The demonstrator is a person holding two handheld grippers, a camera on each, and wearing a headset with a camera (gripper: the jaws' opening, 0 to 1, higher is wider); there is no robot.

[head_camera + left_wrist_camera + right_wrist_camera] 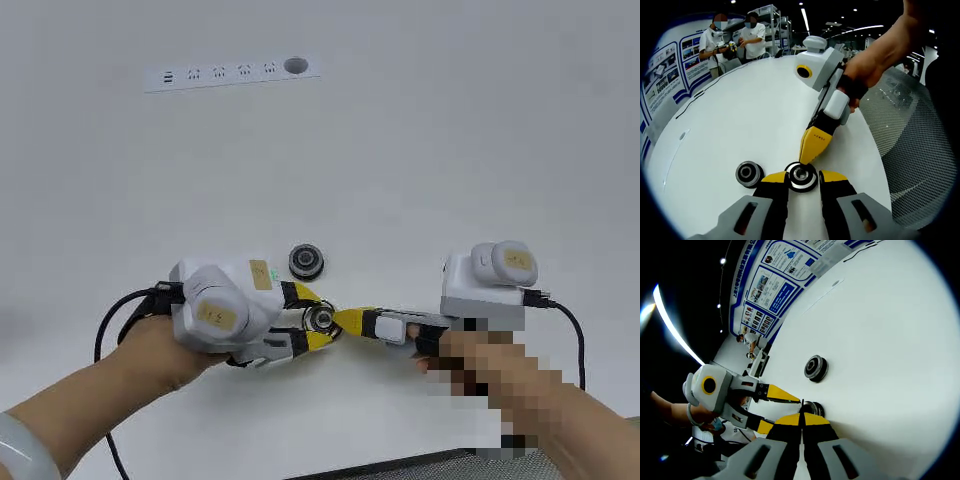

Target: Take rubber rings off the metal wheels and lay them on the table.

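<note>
Left gripper [802, 176] is clamped across the wheel [801, 176], one yellow jaw on each side, holding it low on the table [420, 180] right in front of me; right gripper [801, 419] has its jaws pressed together with the tips at the wheel's rim, coming in from the opposite side; whether a fold of the rubber ring [794, 167] is pinched between them, I cannot tell; the second wheel [306, 261] lies flat just beyond, apart from both grippers, its dark band on; my read on handling: the metal core looks dense and rigid, so the left clamp can squeeze hard without harm, while the ring should be soft, stretchy and grippy, seated tight on the rim; best taken at its outer edge with the fine tips, then peeled outward and rolled off rather than dragged straight – a straight pull may just spin or tip the wheel in the clamp; room now: broad bare white surface ahead and to both sides for laying rings down, power strip [230, 72] well away at the far side; the table's near edge sits close under my hands – I'd work forward, not back.
</note>
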